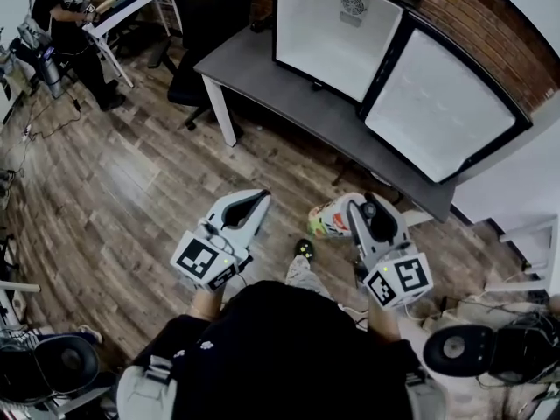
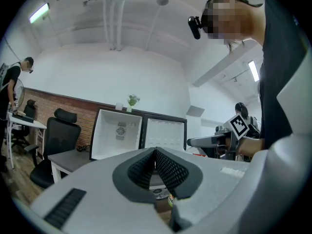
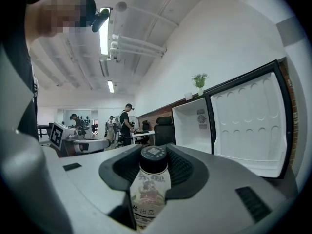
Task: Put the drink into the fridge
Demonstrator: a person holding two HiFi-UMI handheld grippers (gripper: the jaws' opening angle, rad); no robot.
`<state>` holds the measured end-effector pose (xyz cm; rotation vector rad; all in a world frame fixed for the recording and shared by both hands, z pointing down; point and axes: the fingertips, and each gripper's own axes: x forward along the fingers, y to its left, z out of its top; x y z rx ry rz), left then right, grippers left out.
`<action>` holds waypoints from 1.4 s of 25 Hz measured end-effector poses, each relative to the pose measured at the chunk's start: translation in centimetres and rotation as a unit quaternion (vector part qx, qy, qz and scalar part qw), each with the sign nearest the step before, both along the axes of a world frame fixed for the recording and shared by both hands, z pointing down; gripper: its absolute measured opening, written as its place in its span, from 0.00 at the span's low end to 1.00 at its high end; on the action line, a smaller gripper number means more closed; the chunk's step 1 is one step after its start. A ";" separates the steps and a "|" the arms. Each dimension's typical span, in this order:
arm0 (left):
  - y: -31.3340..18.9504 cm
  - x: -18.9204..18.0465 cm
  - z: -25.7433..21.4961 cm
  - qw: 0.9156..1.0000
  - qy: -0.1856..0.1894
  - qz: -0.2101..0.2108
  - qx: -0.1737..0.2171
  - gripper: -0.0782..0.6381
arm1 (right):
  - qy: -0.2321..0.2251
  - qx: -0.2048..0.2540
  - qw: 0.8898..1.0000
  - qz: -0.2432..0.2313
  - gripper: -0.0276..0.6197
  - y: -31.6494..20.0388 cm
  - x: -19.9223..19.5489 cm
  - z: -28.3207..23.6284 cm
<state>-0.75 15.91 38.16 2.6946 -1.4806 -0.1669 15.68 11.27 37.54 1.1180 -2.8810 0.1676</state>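
In the head view, the left gripper sat at lower centre-left over the wooden floor, and the right gripper at lower centre-right carried the drink bottle, lying sideways above the floor. The fridge stood open on the dark table at upper right, its door swung out beside it.

In the left gripper view, the 2 jaws were pressed together at centre with nothing between them, and the fridge showed behind them.

In the right gripper view, the jaws were clamped on the bottle just below its black cap, lower centre. The open fridge filled the right side.
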 end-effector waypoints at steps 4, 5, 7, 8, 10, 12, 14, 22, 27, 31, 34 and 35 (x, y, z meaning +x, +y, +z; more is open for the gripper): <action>-2.8 -0.9 0.2 1.000 0.001 -0.022 -0.001 0.11 | 0.007 0.000 1.000 -0.021 0.27 -3.5 -1.1 0.2; -3.6 -1.1 0.1 1.000 0.001 -0.028 -0.001 0.11 | 0.008 0.000 1.000 -0.027 0.27 -4.3 -1.3 0.2; -5.0 -1.3 0.0 0.999 -0.001 -0.037 -0.005 0.11 | 0.008 0.000 0.999 -0.040 0.27 -5.9 -1.9 0.1; -5.6 -1.4 0.1 0.999 -0.003 -0.041 -0.008 0.11 | 0.009 0.000 0.999 -0.045 0.27 -6.7 -2.1 0.0; -6.9 -1.6 0.2 0.999 -0.004 -0.049 -0.011 0.11 | 0.009 0.000 0.998 -0.055 0.27 -8.2 -2.6 -0.1; -8.1 -1.8 0.1 0.998 -0.006 -0.059 -0.015 0.11 | 0.007 -0.001 0.998 -0.065 0.27 -9.5 -3.0 -0.1; -9.2 -1.9 0.1 0.997 -0.011 -0.070 -0.023 0.11 | 0.006 -0.004 0.997 -0.073 0.27 -10.8 -3.1 0.1; -12.4 -1.4 0.6 0.995 -0.017 -0.094 -0.030 0.11 | 0.001 -0.013 0.995 -0.098 0.27 -14.6 -2.8 1.1; -14.4 -0.9 0.5 0.993 -0.011 -0.113 -0.028 0.11 | 0.000 -0.016 0.994 -0.112 0.27 -16.9 -2.3 1.6; -16.5 -0.2 0.9 0.992 -0.017 -0.119 -0.026 0.11 | 0.002 -0.020 0.992 -0.122 0.27 -18.8 -1.7 2.1; -18.2 0.8 1.2 0.992 -0.017 -0.119 -0.025 0.11 | 0.004 -0.022 0.991 -0.130 0.27 -20.5 -1.2 2.5; -18.6 1.1 1.2 0.992 -0.017 -0.120 -0.026 0.11 | 0.005 -0.022 0.991 -0.132 0.27 -21.1 -1.0 2.7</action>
